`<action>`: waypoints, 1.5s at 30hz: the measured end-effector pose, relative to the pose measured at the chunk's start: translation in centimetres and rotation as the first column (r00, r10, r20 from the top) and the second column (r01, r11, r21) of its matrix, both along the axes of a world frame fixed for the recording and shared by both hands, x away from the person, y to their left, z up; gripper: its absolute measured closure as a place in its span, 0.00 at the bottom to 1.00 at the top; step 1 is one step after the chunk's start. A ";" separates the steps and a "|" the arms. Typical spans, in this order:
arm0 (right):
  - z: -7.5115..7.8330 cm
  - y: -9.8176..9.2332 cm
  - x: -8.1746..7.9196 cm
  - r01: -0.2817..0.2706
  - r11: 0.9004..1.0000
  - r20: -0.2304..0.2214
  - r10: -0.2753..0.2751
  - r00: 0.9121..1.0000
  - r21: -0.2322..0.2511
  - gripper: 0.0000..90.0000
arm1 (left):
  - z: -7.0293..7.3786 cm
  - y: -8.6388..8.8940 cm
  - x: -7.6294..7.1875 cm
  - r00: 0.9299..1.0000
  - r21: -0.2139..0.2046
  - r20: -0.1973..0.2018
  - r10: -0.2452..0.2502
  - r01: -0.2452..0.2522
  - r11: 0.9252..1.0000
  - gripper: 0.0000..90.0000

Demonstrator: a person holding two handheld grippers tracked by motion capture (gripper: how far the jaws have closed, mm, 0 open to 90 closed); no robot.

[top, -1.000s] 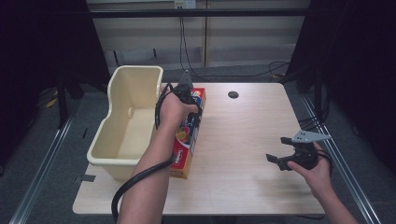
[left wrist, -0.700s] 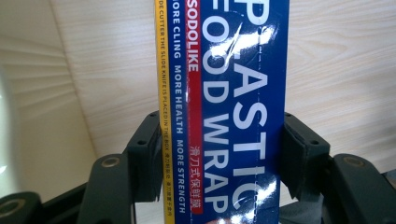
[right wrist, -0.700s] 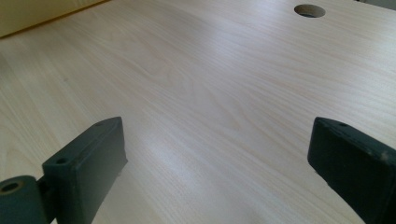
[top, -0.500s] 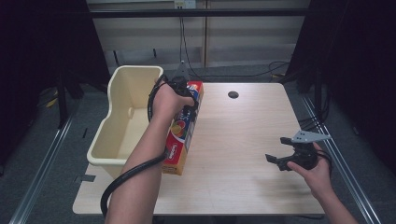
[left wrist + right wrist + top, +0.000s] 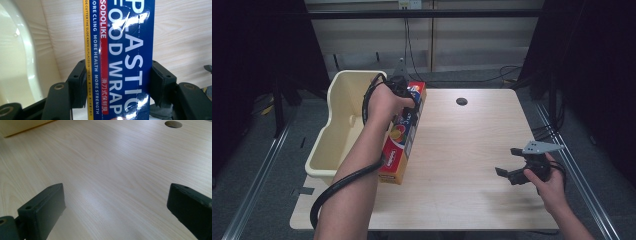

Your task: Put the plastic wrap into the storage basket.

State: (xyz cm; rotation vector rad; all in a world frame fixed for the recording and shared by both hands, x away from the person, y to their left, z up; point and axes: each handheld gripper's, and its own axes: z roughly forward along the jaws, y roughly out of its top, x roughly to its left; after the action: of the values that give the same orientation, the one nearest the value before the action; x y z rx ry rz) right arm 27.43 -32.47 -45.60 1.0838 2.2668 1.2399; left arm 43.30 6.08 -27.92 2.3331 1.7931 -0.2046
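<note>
One box (image 5: 403, 135), one tub (image 5: 341, 125), one table (image 5: 472, 150), two grippers. Left gripper (image 5: 406, 105) was clamped on the box near its far end, box tilted, its near end low by the tub's corner. Left gripper view gave what the high view could not: "PLASTIC FOOD WRAP" print on the box (image 5: 120, 57), pads pressed on both sides, tub rim off to one side. Left forearm reached long across the tub edge, cable looped under it. Right gripper (image 5: 519, 167) sat low over the table, well apart from the box, jaws wide, nothing between; its own view showed bare wood and one hole (image 5: 173, 124).
</note>
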 end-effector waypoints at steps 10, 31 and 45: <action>-0.1 0.0 0.0 -0.007 1.000 -0.007 0.007 1.000 -0.001 0.01 | 1.4 0.8 0.0 1.000 0.007 0.014 0.020 -0.020 1.000 0.46; -0.1 0.1 0.0 -0.008 1.000 -0.002 0.008 1.000 -0.003 0.01 | 3.5 3.6 -0.2 0.998 0.002 0.019 0.054 -0.054 0.999 0.46; -0.1 0.0 0.0 -0.007 1.000 0.005 0.007 1.000 -0.002 0.01 | 4.3 5.5 -0.3 0.997 0.007 0.023 0.075 -0.075 0.997 0.46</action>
State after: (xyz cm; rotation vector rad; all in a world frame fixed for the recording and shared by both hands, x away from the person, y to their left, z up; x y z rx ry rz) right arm 27.41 -32.44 -45.69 1.0724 2.2696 1.2409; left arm 42.99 11.57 -23.62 2.2592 1.8700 -0.1595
